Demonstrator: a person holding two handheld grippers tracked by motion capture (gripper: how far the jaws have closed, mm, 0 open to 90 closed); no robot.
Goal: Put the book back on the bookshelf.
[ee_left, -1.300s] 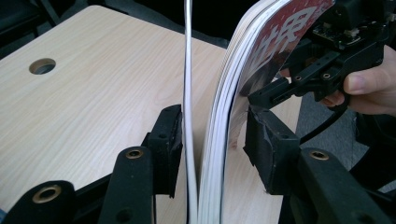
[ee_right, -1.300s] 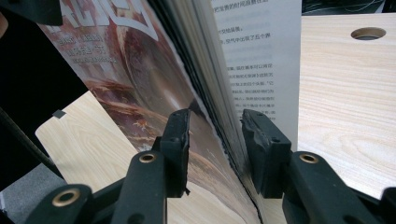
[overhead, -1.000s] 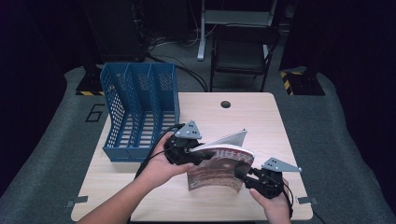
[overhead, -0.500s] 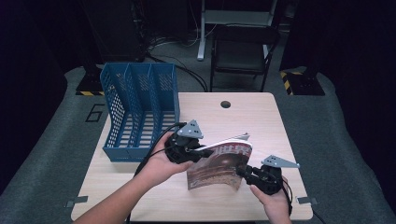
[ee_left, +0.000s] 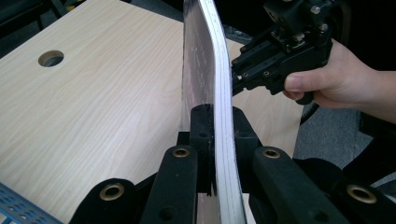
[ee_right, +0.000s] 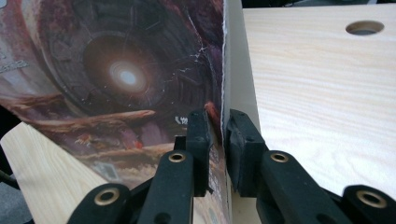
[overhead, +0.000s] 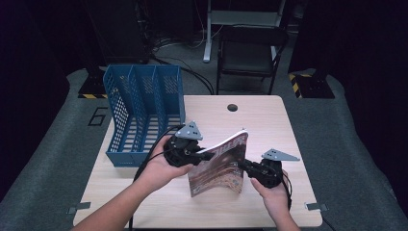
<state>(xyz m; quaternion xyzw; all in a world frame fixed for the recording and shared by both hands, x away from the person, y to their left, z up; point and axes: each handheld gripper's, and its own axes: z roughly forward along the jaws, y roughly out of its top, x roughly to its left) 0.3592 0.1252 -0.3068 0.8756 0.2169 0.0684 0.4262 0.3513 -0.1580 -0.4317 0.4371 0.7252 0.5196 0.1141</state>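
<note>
A magazine [overhead: 219,163] with a dark reddish cover stands on edge on the wooden table [overhead: 260,120], bowed slightly. My left gripper [overhead: 204,155] is shut on its left edge; in the left gripper view the jaws [ee_left: 217,116] clamp the thick page block [ee_left: 210,56]. My right gripper [overhead: 240,165] grips the opposite edge. In the right gripper view its jaws [ee_right: 218,123] have just been closing and now pinch the cover's [ee_right: 116,70] edge. The left gripper view also shows the right gripper [ee_left: 238,74] farther along the magazine.
A blue three-slot file rack [overhead: 139,110] stands at the table's left, close behind my left hand. A round cable hole [overhead: 232,107] sits near the far edge. A dark chair [overhead: 248,53] is beyond the table.
The magazine has been tipped up from a slanted lie to nearly upright. My right gripper moved left onto its edge and its jaws narrowed. The left hand stayed put.
</note>
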